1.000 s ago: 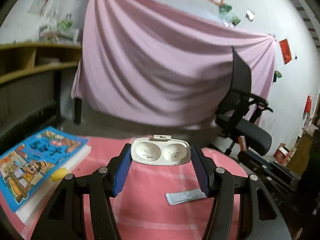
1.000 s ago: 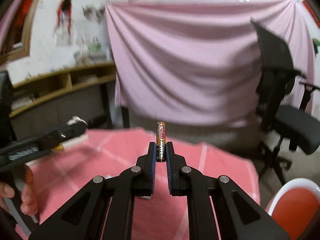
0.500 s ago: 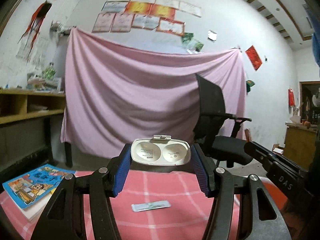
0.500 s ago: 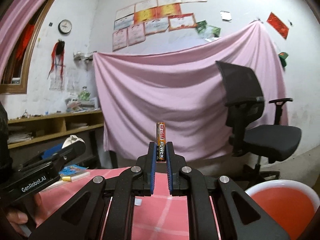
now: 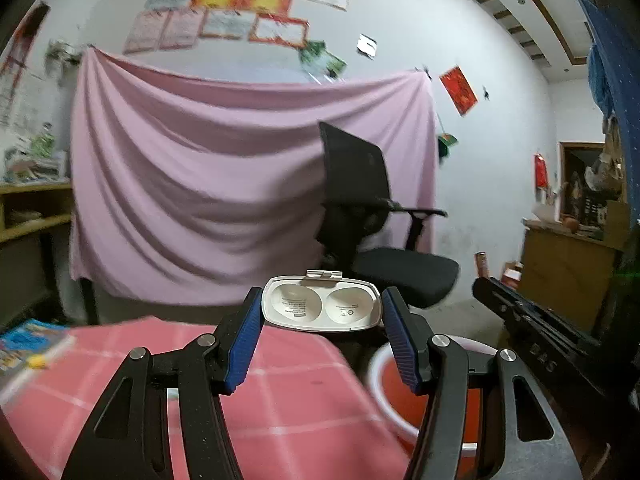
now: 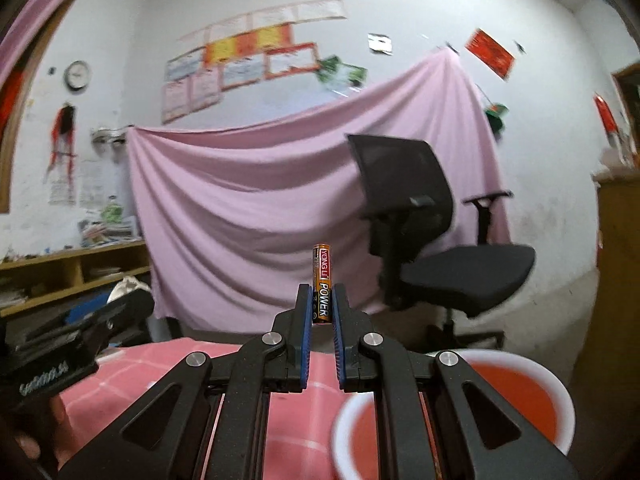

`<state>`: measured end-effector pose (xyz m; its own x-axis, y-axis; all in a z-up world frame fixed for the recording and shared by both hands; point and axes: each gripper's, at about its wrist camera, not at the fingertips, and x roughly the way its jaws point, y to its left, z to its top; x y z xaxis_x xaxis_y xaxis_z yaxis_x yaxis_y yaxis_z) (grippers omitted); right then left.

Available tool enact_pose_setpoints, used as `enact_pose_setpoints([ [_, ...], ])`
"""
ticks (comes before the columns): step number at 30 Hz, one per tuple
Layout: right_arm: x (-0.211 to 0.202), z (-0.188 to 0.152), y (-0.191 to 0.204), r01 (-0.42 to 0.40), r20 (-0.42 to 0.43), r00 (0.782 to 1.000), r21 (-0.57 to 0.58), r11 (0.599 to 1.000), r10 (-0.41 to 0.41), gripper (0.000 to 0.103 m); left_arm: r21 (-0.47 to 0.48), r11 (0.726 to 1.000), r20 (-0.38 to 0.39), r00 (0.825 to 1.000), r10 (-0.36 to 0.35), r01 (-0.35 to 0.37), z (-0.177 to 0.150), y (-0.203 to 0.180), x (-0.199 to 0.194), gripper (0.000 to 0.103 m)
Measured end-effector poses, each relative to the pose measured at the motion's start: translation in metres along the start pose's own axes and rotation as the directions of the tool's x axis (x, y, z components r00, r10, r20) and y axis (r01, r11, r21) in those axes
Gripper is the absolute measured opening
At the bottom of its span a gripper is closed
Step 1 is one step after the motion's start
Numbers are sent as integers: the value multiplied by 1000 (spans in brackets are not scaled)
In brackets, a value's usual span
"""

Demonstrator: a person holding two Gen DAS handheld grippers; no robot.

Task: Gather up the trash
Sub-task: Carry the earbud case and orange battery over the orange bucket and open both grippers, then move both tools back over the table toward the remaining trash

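My left gripper is shut on a white plastic blister tray with two round hollows, held flat above the right edge of the pink checked table. My right gripper is shut on an orange and black battery that stands upright between the fingertips. A red basin with a white rim sits low beside the table; it also shows in the left wrist view, below the tray. The right gripper's body shows at the right of the left wrist view, and the left gripper's body at the left of the right wrist view.
A black office chair stands behind the basin before a pink hanging sheet. A colourful book lies at the table's far left. Wooden shelves line the left wall. A wooden cabinet stands at the right.
Both grippers have swung right and lifted, keeping their loads. The book and the silver wrapper on the table slid out of the middle, and the red basin has come under both grippers.
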<state>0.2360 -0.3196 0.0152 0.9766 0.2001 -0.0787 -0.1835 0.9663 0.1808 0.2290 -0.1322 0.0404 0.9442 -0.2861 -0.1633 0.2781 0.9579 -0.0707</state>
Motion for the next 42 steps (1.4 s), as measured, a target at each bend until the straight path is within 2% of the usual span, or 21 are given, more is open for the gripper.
enact_pose_setpoints([
  [7,8,-10,-61,88,-110,991,144,986,-73,8,-11,996,-117,989,-90,90,-3,-47,50,53],
  [11,12,-17,-86,123,-189,978,190,974,-87,8,-21,992,-224,967,-125,123,-11,-67,82,53],
  [15,16,-26,-108,160,-273,958,250,955,-88,9,13,989,-333,933,-136,149,-23,-87,104,53],
  [19,20,-33,-122,187,-336,938,303,934,-79,9,26,985,-378,913,-151,173,-27,-96,112,54],
  [23,19,-36,-125,202,-361,929,324,924,-77,9,27,985,-413,900,-143,169,-36,-92,111,54],
  [26,20,-36,-125,207,-365,927,325,923,-80,10,15,986,-420,896,-146,168,-39,-89,111,63],
  [37,24,-36,-125,213,-380,921,316,925,-83,12,-50,989,-421,895,-148,141,-40,-72,108,63],
  [42,24,-36,-124,215,-382,920,304,928,-88,12,-79,989,-393,907,-149,129,-36,-63,102,63],
])
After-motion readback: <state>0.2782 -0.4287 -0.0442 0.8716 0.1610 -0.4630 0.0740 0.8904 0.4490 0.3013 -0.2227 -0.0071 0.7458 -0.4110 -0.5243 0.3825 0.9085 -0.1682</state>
